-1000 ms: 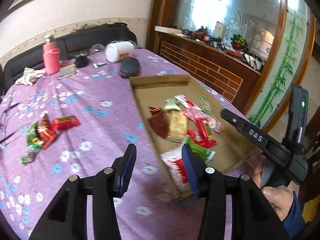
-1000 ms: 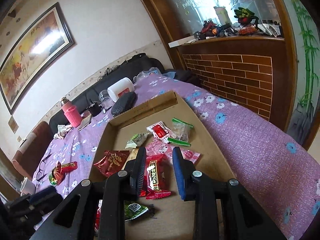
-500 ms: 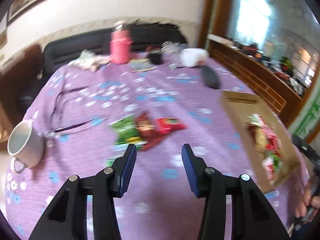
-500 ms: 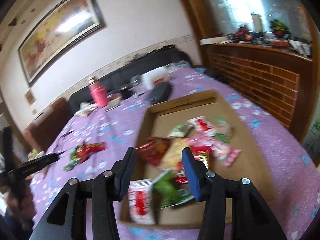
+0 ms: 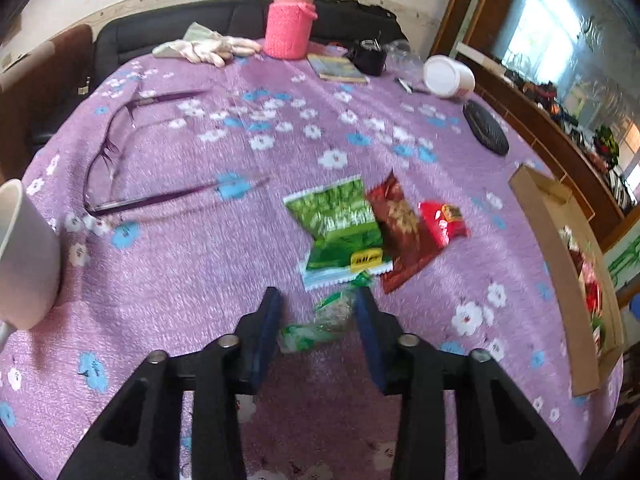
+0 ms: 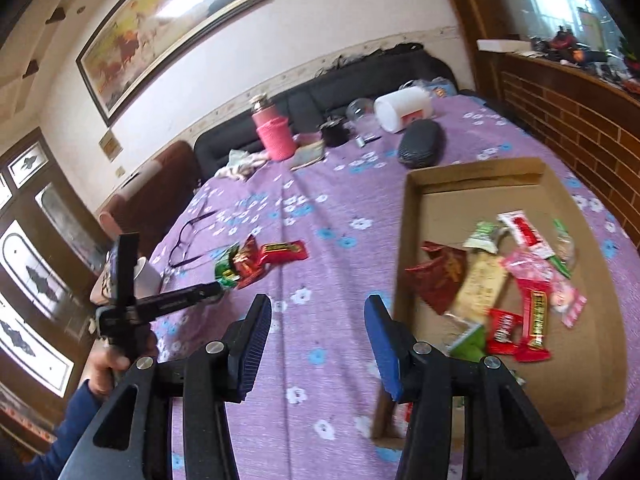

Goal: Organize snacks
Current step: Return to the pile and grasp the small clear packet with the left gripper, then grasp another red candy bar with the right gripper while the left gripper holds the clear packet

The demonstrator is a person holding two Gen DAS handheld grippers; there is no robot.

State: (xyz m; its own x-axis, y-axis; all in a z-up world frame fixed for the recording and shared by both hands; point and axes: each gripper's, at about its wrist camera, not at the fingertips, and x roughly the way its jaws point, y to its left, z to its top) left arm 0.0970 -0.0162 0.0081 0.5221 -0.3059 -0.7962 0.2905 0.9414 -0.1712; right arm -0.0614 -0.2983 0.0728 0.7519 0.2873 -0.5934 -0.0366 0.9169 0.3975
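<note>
Between left gripper [image 5: 316,312] fingers, closing: small clear green-printed snack packet [image 5: 320,322], long axis crosswise, not yet pinched; right gripper [image 6: 318,330] released, empty, farther.

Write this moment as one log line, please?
left gripper: closing around green packet | right gripper: open, empty | cardboard tray: holds snacks

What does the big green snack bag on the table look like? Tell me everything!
The green snack bag is a flat, shiny plastic packet with a leafy green print, a white crimped bottom edge and a small yellow label near that edge. It lies flat on the purple flowered tablecloth, outside the cardboard box. A dark red packet lies against its right side. No gripper touches it.
</note>
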